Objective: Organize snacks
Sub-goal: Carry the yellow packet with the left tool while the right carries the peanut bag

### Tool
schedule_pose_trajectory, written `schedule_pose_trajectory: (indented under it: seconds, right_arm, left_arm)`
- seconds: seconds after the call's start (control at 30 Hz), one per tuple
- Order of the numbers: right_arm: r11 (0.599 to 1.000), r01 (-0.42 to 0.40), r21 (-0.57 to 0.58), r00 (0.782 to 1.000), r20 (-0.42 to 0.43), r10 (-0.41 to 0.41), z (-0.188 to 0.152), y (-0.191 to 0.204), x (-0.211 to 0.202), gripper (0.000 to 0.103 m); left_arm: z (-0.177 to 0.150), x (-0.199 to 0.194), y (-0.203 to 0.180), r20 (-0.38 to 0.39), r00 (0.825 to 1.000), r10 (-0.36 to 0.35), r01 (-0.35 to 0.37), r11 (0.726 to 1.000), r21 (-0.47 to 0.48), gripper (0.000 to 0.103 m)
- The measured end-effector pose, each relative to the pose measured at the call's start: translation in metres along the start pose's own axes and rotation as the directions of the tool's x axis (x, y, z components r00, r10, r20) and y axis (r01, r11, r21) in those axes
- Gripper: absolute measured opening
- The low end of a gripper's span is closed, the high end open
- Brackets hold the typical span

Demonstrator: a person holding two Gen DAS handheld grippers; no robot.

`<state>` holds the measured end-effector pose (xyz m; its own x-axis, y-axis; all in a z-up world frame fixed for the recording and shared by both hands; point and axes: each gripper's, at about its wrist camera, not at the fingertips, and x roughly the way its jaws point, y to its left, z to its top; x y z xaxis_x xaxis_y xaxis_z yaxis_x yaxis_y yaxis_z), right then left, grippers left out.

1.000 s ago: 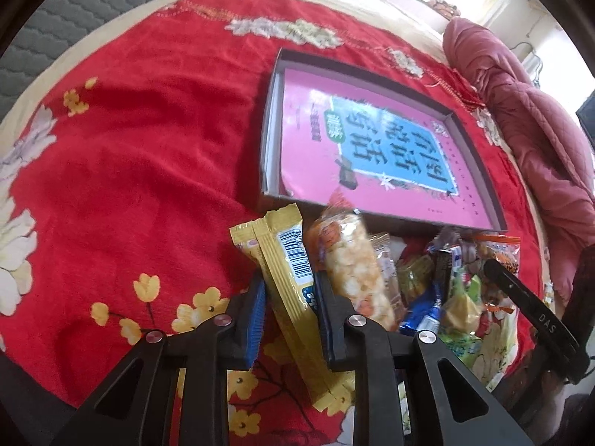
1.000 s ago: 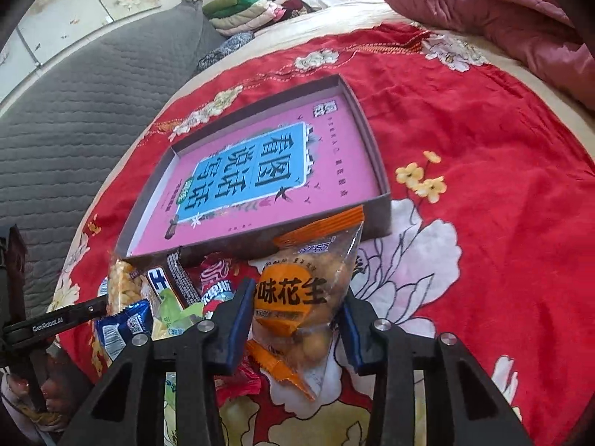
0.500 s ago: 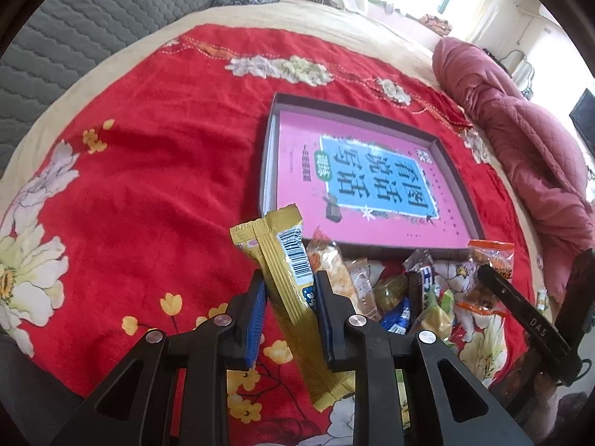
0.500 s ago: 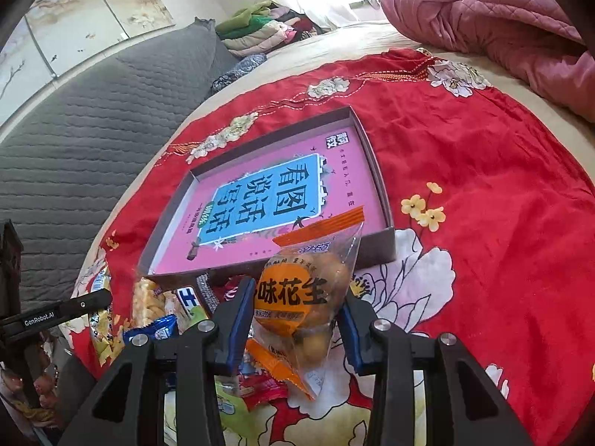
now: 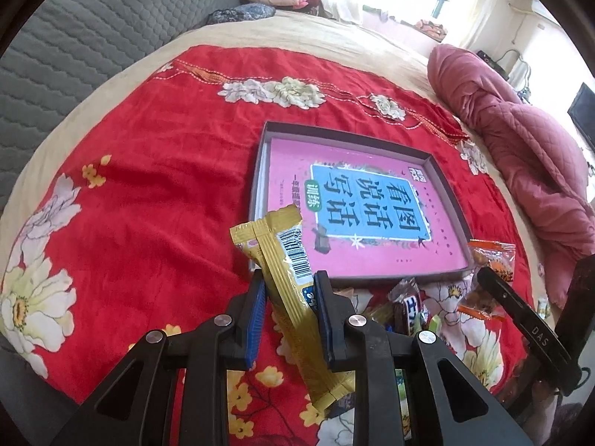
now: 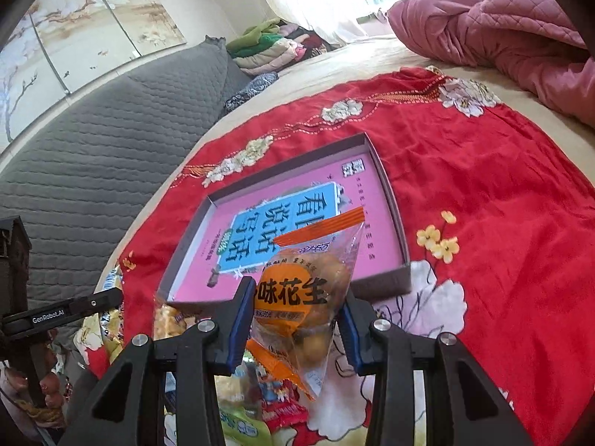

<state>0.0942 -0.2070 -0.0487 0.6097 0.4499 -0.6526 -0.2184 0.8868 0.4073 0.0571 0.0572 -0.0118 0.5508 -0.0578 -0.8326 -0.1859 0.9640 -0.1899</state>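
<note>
My left gripper (image 5: 288, 286) is shut on a long yellow snack bar wrapper (image 5: 286, 271) and holds it up above the red cloth, just short of the grey tray (image 5: 442, 186) with a pink book cover inside. My right gripper (image 6: 295, 297) is shut on a clear and orange peanut packet (image 6: 305, 293), held above the near edge of the same tray (image 6: 396, 230). A pile of loose snacks (image 5: 409, 304) lies on the cloth in front of the tray; it also shows under my right gripper (image 6: 260, 409). The right gripper with its packet shows in the left wrist view (image 5: 494, 264).
A red flowered cloth (image 5: 148, 171) covers the bed. A pink quilt (image 6: 502, 29) is bunched at the far right. A grey padded headboard (image 6: 93, 148) runs along the left, with folded clothes (image 6: 271, 48) beyond it.
Both grippers have risen and drawn back from the snack pile with their packets held. The tray now looks smaller and farther below.
</note>
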Motion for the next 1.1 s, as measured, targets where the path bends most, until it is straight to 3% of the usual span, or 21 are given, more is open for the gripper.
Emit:
schedule_pose_trajectory:
  seconds: [0.47, 1.1]
  right_arm:
    - [1.0, 0.013, -0.019, 0.999, 0.046, -0.012, 0.019, -0.002, 0.015, 0.042]
    - [1.0, 0.019, -0.015, 1.0, 0.021, -0.018, 0.029, -0.012, 0.041, 0.042]
  left_arm:
    - [0.024, 0.022, -0.02, 0.006, 0.999, 0.035, -0.035, 0.999, 0.016, 0.026]
    - [0.048, 0.072, -0.023, -0.013, 0.996, 0.094, -0.093, 0.996, 0.009, 0.026]
